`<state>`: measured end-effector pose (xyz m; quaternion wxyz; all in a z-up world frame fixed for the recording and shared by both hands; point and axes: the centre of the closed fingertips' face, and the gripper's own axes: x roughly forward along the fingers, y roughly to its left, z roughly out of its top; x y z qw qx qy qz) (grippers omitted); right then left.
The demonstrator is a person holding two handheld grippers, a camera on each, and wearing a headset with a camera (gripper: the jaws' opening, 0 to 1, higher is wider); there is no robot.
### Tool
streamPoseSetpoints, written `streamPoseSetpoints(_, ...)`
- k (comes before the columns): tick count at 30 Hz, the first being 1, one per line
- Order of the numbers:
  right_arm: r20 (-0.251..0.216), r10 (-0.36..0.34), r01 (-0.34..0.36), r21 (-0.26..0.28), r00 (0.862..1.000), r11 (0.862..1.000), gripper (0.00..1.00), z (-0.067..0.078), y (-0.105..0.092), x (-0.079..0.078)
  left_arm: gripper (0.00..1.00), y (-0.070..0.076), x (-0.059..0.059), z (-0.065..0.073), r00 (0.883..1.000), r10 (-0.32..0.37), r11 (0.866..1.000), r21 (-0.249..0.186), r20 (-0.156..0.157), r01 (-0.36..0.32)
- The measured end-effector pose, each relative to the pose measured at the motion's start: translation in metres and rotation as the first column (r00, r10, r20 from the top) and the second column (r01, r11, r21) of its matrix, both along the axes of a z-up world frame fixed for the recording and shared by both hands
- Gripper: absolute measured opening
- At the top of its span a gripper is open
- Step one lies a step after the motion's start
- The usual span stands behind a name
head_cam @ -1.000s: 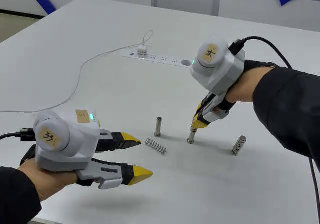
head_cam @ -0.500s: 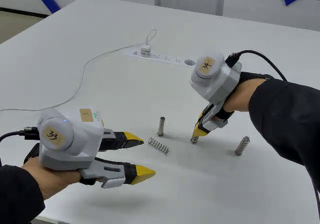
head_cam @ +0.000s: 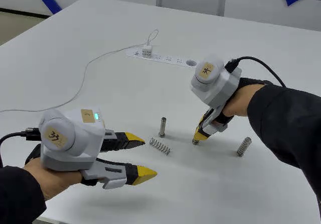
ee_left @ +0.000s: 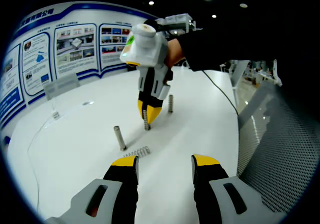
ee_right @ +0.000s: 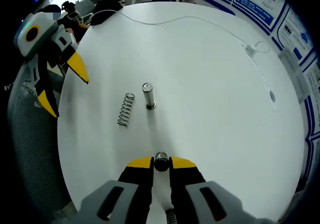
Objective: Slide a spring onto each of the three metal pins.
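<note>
**Spring (head_cam: 159,146) loose, one pin clamped**

We note the spring lying flat on the white table (head_cam: 75,43). It sits between the tips of the left gripper (head_cam: 140,156) and a bare pin (head_cam: 162,127), which stands upright just beyond it.

The left gripper hovers low at the near edge with its jaws spread wide and nothing between them. Its own view shows the same gap, with the spring ahead of the yellow tips.

The right gripper (head_cam: 199,136) points steeply down, to the right of the bare pin. Its jaws are drawn narrow around the gripped pin (head_cam: 194,141), whose foot rests on the table. In the right gripper view the round pin head sits squarely between the two yellow tips, and both look to be touching it (as far as we can judge from above).

Further right, well apart from the others, stands the sprung pin (head_cam: 244,146), with coils wrapped round its shaft.

At the far side of the table lies a power strip (head_cam: 160,58), and a white cable (head_cam: 80,81) trails from it toward the left edge.
</note>
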<state>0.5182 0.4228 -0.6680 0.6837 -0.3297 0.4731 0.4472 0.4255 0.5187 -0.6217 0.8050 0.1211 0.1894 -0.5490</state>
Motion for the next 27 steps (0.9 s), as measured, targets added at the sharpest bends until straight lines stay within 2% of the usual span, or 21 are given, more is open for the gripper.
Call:
streamPoseSetpoints(7,0.034,0.004,-0.004,0.009,0.999,1.0,0.19,0.008,-0.002,0.001,0.44,0.0,0.0,0.001,1.0,0.002,1.0,-0.001,0.001,-0.002)
streamPoseSetpoints(11,0.083,0.021,-0.022,0.016,0.996,1.0,0.2,0.022,0.002,0.003,0.44,0.0,0.0,0.001,1.0,0.003,1.0,-0.001,0.001,-0.003)
streamPoseSetpoints(15,0.119,0.045,-0.051,0.042,0.992,0.998,0.2,0.036,0.015,0.0,0.44,-0.001,0.0,0.0,1.0,-0.001,1.0,0.004,0.0,0.001)
streamPoseSetpoints(22,0.101,0.064,-0.071,0.066,0.993,0.995,0.2,0.031,0.035,-0.01,0.44,0.0,0.0,0.001,1.0,0.003,1.0,0.003,0.002,-0.003)
streamPoseSetpoints(27,0.078,0.04,-0.048,0.103,0.996,0.994,0.19,0.024,0.048,-0.016,0.44,0.001,0.002,0.002,1.0,0.01,1.0,-0.002,0.004,-0.01)
